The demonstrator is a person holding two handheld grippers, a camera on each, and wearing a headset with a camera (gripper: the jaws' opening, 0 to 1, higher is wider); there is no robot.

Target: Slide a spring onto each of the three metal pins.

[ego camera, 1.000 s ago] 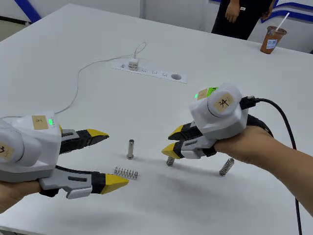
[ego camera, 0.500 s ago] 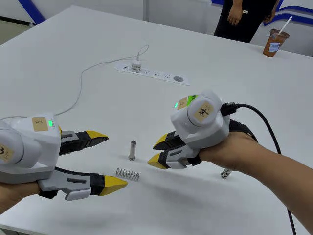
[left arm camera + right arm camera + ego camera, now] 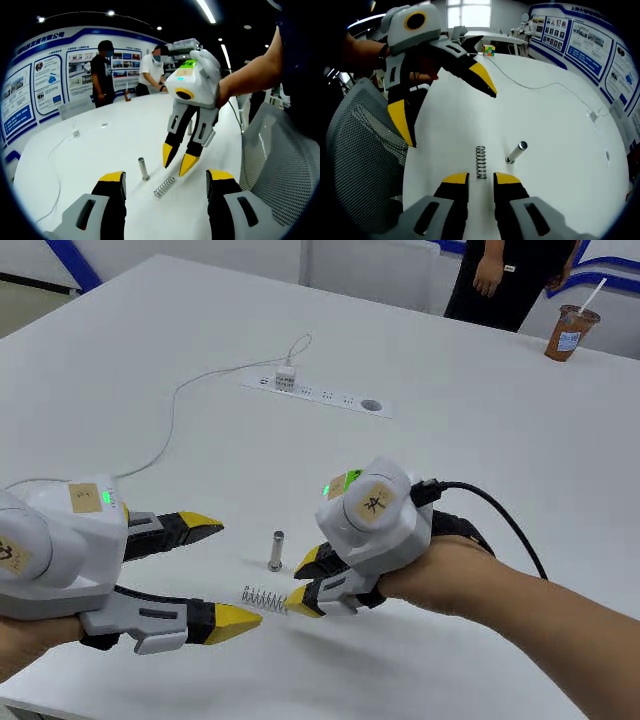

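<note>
Down near the front of the white bench (image 3: 450, 380), the loose spring (image 3: 262, 598) lay flat on its side just beside the bare metal pin (image 3: 276, 550), which stood upright on its end with nothing slid onto it yet. The spring was a thin, open-wound coil of shiny wire. The pin was a short, smooth steel cylinder with a flat top.

The right tongs (image 3: 300, 582) were down low with their yellow tips only a little apart. In the right gripper view the near end of the spring (image 3: 480, 161) sat in the gap of the right tongs (image 3: 481, 178) with bench showing on both sides, so bracketed but not pinched. My guess is the narrow gap was set so that a small squeeze would catch the coil without knocking it away.

The left tongs (image 3: 238, 572) were spread wide and held nothing, hovering beside the spring, probably to leave the right side room or to steady the pin. Both tongs had glossy white plastic bodies and black jaws with yellow caps. The bench looked smooth, so I'd expect that spring to roll if nudged.
</note>
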